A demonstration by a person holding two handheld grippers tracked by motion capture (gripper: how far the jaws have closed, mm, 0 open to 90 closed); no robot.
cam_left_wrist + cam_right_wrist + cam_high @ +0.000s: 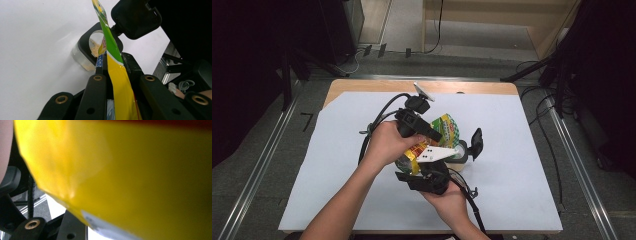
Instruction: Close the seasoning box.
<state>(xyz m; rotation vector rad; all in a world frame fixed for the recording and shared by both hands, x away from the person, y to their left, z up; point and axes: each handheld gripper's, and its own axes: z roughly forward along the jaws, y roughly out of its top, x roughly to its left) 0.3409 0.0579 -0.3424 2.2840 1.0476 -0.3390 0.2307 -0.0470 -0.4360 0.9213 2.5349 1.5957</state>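
White table cover (pixel 337 165) beneath; we hold a yellow-green snack bag (pixel 446 127) tilted over a clear container (pixel 83 58). Left gripper (pixel 112 67) clenches its edge; right gripper (pixel 428 181) grasps its lower end. Pouring appears underway; next, tilt further.

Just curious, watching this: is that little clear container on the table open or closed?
Open. The clear container shows some crumbly tan filling through its uncovered black-rimmed mouth, and its black lid stands flipped up beside it.

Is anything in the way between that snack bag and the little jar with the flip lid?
Nothing visible. The snack bag, pinched by the left gripper, hangs right over the jar. The jar's lid is swung back, leaving its mouth uncovered.
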